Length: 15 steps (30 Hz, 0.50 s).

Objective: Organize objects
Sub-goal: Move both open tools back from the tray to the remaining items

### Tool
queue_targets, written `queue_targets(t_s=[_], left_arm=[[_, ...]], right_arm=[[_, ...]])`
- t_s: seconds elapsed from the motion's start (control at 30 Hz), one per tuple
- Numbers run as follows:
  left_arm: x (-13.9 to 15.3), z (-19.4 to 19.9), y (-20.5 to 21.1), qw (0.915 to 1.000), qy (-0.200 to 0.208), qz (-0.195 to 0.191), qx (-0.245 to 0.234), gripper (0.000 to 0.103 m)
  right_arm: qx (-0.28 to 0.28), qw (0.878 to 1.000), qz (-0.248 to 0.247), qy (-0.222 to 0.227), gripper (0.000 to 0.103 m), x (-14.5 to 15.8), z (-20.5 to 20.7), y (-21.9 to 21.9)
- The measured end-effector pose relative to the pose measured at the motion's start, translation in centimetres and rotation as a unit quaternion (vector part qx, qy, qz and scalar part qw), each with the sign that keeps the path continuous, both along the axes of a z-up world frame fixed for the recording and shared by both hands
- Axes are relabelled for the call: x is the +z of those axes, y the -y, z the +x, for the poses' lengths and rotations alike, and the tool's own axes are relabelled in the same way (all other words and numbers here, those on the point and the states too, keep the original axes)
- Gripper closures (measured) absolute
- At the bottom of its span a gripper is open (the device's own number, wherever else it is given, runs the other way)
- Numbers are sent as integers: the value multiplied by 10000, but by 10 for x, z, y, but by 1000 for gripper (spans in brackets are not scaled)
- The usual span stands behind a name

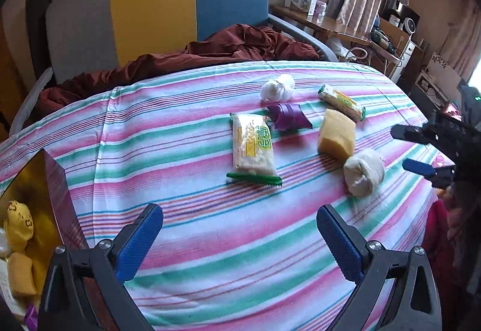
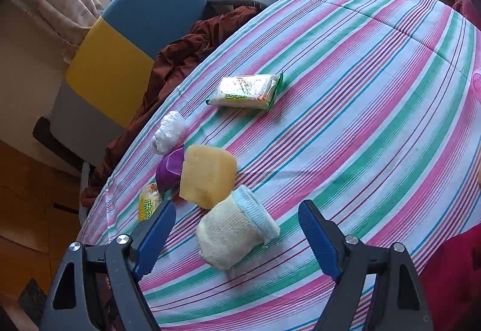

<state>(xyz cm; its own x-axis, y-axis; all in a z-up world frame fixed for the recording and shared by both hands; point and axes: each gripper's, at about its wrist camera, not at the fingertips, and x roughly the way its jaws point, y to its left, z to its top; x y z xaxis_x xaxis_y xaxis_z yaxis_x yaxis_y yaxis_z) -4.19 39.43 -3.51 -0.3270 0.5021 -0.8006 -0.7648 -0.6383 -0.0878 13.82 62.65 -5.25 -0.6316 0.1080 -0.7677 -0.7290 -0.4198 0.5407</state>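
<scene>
Sock: rolled cream sock (image 2: 237, 230) lies on the striped surface (image 2: 375, 96), between the spread fingers of the right gripper (image 2: 237, 236), not touched.
Sponge: yellow sponge (image 2: 207, 176) just beyond the sock, touching it.
Other things: purple wrapper (image 1: 288, 117), white plastic ball (image 1: 277, 87), large snack packet (image 1: 252, 147) and small snack packet (image 1: 341, 102) scattered farther off.
Left gripper (image 1: 240, 243): spread wide, empty, over bare cloth.
Box: open box (image 1: 52, 180) at near left holds yellow items.

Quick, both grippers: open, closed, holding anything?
Left gripper: open, holding nothing.
Right gripper: open, empty, with the rolled sock between its fingers, not gripped.
</scene>
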Motion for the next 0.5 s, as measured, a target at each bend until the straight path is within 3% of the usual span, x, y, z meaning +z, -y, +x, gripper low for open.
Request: queue_targets(t_s=[0.13,0.33,0.5], left_arm=[[-7,-17,-25,9999,14,-140,16,0],[-18,-31,-65,9988,-341,-280,-226,0],[-41,-42,-99,9953,-540,-678,-428,0]], right_arm=[[116,9999,-48,-56,18,0,-3,2],[265,9995,-85,-128,18,0,-8,5],[389,9991,-136,-105,18,-2,-12,7]])
